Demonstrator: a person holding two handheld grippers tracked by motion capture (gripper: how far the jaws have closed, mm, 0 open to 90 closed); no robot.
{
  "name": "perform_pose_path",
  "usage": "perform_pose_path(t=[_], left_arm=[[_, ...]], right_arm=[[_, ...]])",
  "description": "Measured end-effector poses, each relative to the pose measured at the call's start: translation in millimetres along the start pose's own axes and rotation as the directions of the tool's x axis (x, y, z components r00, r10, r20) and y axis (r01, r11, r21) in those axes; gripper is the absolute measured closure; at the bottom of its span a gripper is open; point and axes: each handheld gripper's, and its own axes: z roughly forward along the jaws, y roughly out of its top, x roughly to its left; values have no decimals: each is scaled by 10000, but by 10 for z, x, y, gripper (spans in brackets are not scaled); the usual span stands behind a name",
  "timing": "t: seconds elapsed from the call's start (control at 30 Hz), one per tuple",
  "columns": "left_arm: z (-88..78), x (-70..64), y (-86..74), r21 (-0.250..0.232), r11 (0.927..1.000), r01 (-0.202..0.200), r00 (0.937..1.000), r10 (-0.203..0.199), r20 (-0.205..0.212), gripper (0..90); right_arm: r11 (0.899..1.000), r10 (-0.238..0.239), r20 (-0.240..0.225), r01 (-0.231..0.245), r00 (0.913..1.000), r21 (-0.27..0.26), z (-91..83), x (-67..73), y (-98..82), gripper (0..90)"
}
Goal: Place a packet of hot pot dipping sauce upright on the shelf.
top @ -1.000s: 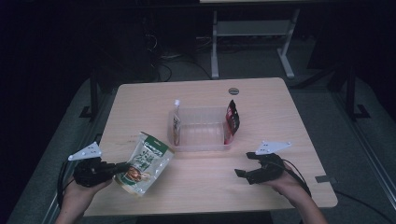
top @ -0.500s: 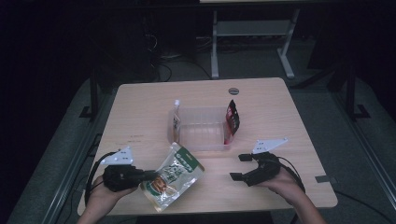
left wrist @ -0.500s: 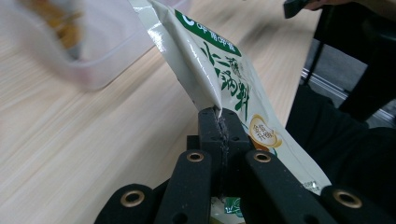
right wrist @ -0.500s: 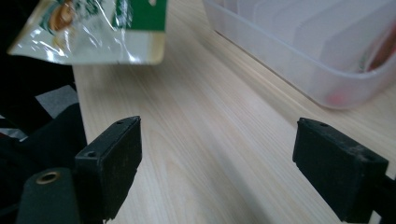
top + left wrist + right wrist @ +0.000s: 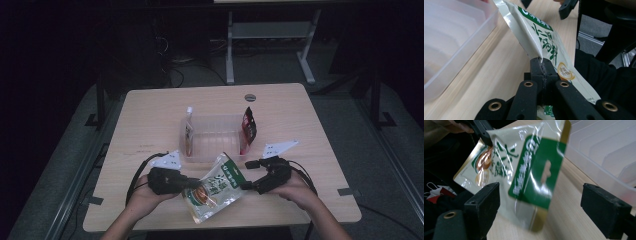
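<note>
Rig hardware: two hand-held black claws.
Left claw and right claw: matte black bodies, each topped by a grey three-cornered plate and trailing a black cable; brass-ringed pivot holes at jaw bases; forearms bare, no sleeves.

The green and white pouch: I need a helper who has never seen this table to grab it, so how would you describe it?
Start at the clear plastic bin in the middle of the wooden table, then come to the near edge. The green and white pouch is there, pinched at its side by the left gripper. Unlike the pale pouch and red pouch standing in the bin, it is outside and much larger.
</note>
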Motion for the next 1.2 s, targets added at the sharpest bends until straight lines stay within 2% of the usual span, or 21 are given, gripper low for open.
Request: perform_pose_path(t=[0.23, 0.33, 0.4, 0.43, 0.47, 0.53, 0.67, 0.77, 0.8, 0.83, 0.87, 0.97, 1.13, 1.2], left_arm=[[81, 26, 69, -221, 9990, -398, 9986, 405, 327, 900], [69, 42, 81, -301, 9984, -470, 9983, 479, 318, 900], [57, 49, 73, -373, 9982, -464, 9984, 475, 304, 900], [53, 55, 69, -364, 9981, -489, 9983, 500, 301, 900], [50, 58, 66, -346, 9982, -483, 9984, 492, 265, 900], [51, 67, 59, -373, 9980, -504, 9985, 511, 180, 900], [33, 91, 38, -339, 9983, -476, 9989, 476, 4, 900], [30, 118, 24, -315, 9988, -375, 9992, 372, -111, 900], [30, 131, 21, -310, 9988, -391, 9991, 387, -146, 900], [32, 141, 20, -297, 9987, -418, 9990, 413, -180, 900], [35, 149, 18, -304, 9988, -383, 9991, 378, -171, 900], [27, 164, 16, -350, 9986, -400, 9990, 393, -211, 900], [-3, 168, 19, -539, 9976, -428, 9989, 417, -223, 900], [-10, 173, 19, -564, 9977, -382, 9991, 371, -213, 900]], right_arm=[[9996, 111, -710, -128, 9974, -235, 82, -128, 44, 164], [9993, 241, -1110, -272, 9935, -266, 133, -162, 55, 214], [9993, 299, -1424, -330, 9894, -194, 168, -167, 48, 279], [9993, 299, -1424, -330, 9894, -194, 168, -167, 48, 279], [9991, 315, -1615, -357, 9864, -233, 170, -165, 40, 363], [9992, 310, -1609, -349, 9865, -215, 169, -161, 41, 380], [9989, 287, -1602, -344, 9867, -331, 128, -175, 27, 534], [9987, 116, -1613, -193, 9868, -462, 94, -169, 31, 632], [9981, -122, -1652, 21, 9862, -609, 83, -165, 36, 713], [9981, -122, -1652, 21, 9862, -609, 83, -165, 36, 713], [9971, -341, -1723, 217, 9845, -734, 78, -145, 43, 770], [9969, -491, -1720, 377, 9839, -686, 78, -125, 51, 790], [9970, -430, -1827, 304, 9822, -708, 88, -118, 53, 790], [9964, -541, -1908, 406, 9801, -740, 101, -110, 60, 826]])
